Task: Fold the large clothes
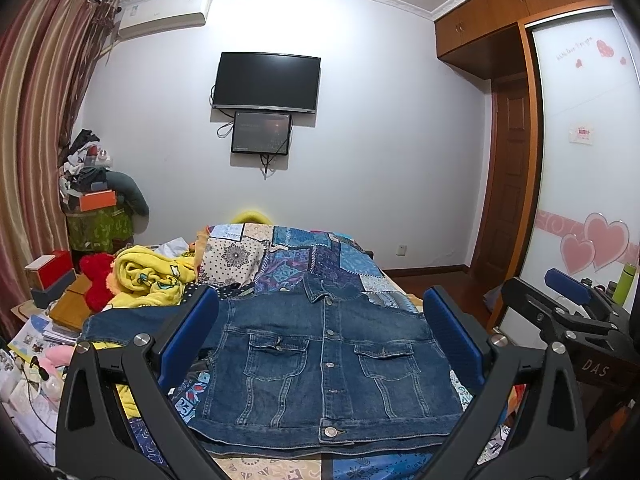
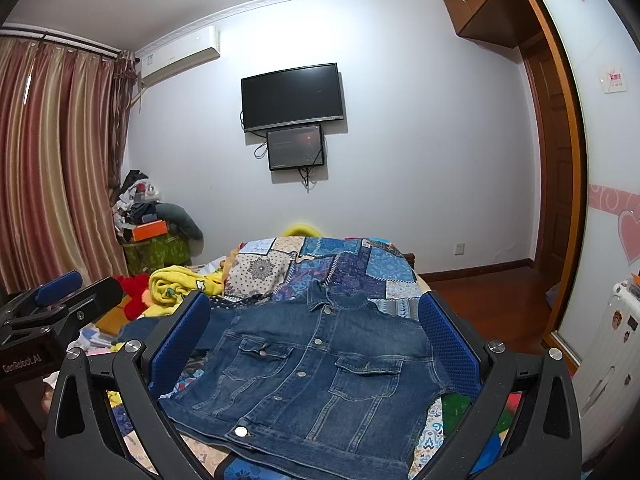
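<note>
I hold two grippers, one in each hand. My left gripper (image 1: 320, 336) has its two blue fingers (image 1: 188, 340) spread wide apart, and nothing is in them. My right gripper (image 2: 316, 336) is the same: two blue fingers (image 2: 450, 344) far apart and holding nothing. Both hang above the bed (image 1: 256, 468), and neither one touches the cloth.

There is one denim jacket (image 1: 320, 368). It lies flat on the patchwork quilt (image 1: 304, 256), front side up, with its collar pointing to the far wall. It has two chest pockets, one on each side (each with a flap). I count five shiny buttons down its middle in the left view. One sleeve (image 1: 132, 324) sticks out to the left.

One yellow blanket (image 1: 152, 280) is bunched up left of the quilt, next to one red plush toy (image 1: 96, 280).

On the wall hang two dark screens: one big TV (image 1: 267, 82) and one small screen (image 1: 261, 133) just under it. One air conditioner (image 1: 166, 14) sits up high.

My right gripper's body reads "DAS" in the left view. My left one reads "GenRobot.AI" in the right view.
</note>
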`<move>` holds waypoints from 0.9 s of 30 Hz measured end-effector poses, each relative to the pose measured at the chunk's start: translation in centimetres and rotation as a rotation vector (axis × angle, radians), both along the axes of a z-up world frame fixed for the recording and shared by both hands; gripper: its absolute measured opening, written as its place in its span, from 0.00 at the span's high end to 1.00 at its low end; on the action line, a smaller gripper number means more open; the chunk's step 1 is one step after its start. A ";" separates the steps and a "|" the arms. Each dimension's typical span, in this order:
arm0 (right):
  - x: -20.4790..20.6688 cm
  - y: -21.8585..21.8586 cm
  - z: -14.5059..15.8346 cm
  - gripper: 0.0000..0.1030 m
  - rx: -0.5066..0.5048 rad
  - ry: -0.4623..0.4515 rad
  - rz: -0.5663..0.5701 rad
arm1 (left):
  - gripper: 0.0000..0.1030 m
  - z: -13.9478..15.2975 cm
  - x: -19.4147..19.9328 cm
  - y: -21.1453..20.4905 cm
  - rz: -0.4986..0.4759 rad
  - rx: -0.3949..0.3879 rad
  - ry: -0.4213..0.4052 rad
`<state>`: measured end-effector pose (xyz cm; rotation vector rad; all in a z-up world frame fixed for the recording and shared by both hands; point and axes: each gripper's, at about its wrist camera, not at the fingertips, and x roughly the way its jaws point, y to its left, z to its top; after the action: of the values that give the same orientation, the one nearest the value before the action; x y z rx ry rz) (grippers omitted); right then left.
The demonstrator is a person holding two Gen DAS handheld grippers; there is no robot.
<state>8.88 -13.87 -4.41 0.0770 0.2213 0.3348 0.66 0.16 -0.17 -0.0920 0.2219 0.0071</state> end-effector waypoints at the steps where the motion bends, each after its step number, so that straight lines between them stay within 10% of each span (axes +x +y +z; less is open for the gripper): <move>1: 0.0 0.0 0.0 0.00 -0.001 0.000 0.000 | 0.00 0.0 0.0 0.0 0.000 0.002 0.000; 27: 0.1 -0.1 -0.1 0.00 0.003 0.006 -0.001 | 0.00 -0.1 0.4 0.0 -0.016 0.000 0.003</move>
<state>8.98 -14.00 -4.55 0.0812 0.2267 0.3343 1.01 0.15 -0.29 -0.0905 0.2256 -0.0090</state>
